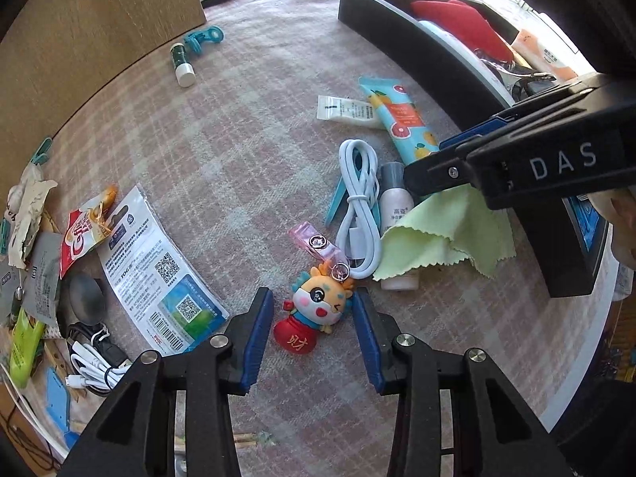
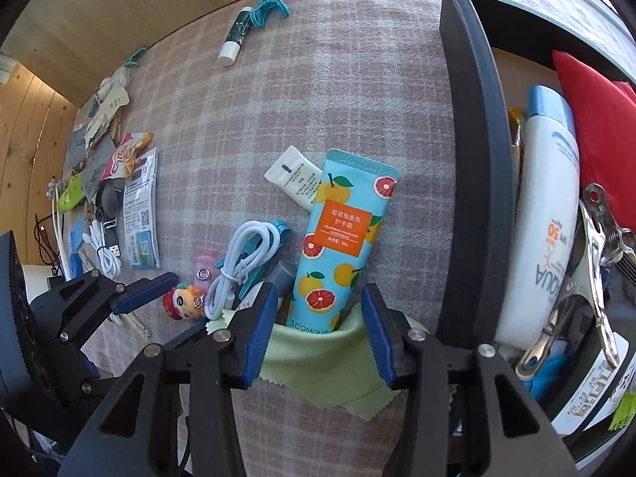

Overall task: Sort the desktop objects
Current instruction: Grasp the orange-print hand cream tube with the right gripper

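Observation:
A small dragon keychain figure (image 1: 318, 310) with a red base lies on the checked cloth between the blue pads of my left gripper (image 1: 314, 322). The jaws stand open and narrow gaps show on both sides of the figure. In the right wrist view the figure (image 2: 183, 302) sits just past the left gripper's fingertips (image 2: 159, 284). My right gripper (image 2: 318, 318) is open around the cap end of a grapefruit hand cream tube (image 2: 338, 230), which is tucked under a green cloth (image 2: 330, 361). Neither pad touches the tube. A black tray (image 2: 465, 159) stands on the right.
Beside the tube lie a white sachet (image 2: 296, 183), a coiled white cable (image 1: 357, 206) and a small grey-capped bottle (image 1: 395, 206). The tray holds a sunscreen bottle (image 2: 544, 214), red cloth and metal clips. Lip balm (image 1: 182, 64) lies far back. Wrappers and a QR-code packet (image 1: 159, 270) crowd the left edge.

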Action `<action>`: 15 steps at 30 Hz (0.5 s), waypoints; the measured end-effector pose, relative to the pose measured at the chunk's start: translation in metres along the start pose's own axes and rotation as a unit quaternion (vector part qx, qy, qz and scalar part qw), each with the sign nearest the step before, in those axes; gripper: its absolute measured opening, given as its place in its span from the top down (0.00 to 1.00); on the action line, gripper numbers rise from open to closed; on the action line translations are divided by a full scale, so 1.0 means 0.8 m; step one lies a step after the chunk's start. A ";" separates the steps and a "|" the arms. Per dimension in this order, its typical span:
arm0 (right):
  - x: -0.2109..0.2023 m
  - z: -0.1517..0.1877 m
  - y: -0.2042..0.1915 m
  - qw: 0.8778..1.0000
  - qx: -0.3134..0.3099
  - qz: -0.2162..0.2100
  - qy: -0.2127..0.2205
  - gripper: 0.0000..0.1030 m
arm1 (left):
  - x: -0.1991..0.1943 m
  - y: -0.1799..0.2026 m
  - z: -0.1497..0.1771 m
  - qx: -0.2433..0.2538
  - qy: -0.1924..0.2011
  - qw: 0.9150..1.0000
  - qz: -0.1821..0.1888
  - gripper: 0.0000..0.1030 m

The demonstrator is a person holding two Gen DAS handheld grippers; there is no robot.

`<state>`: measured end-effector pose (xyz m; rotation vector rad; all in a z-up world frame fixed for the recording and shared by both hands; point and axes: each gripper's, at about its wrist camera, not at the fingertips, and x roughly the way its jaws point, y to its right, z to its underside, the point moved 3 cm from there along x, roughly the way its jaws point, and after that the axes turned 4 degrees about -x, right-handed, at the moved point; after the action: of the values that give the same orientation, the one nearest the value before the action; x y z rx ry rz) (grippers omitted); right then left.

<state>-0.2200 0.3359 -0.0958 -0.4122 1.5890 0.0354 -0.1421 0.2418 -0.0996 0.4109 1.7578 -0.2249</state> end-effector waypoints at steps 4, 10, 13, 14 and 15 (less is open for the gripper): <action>0.004 0.007 -0.006 1.000 -0.018 0.025 0.004 0.67 | 0.000 0.005 0.000 0.006 0.004 1.000 -0.004 0.69; 0.005 0.012 -0.007 1.000 -0.008 -0.001 0.012 0.73 | -0.004 0.000 0.016 -0.003 0.009 1.000 0.004 0.71; -0.002 0.014 0.000 0.999 0.007 -0.020 0.028 0.73 | -0.008 -0.010 0.025 -0.023 0.011 1.000 0.009 0.71; -0.005 0.015 0.003 0.999 0.012 -0.026 0.032 0.73 | -0.010 -0.014 0.027 -0.032 0.013 0.999 0.009 0.71; -0.008 0.016 0.004 0.999 0.016 -0.030 0.036 0.73 | -0.014 -0.020 0.029 -0.042 0.016 0.999 0.010 0.71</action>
<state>-0.2088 0.3439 -0.0909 -0.4412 1.6447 -0.0516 -0.1255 0.2173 -0.0955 0.3726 1.7864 -0.1304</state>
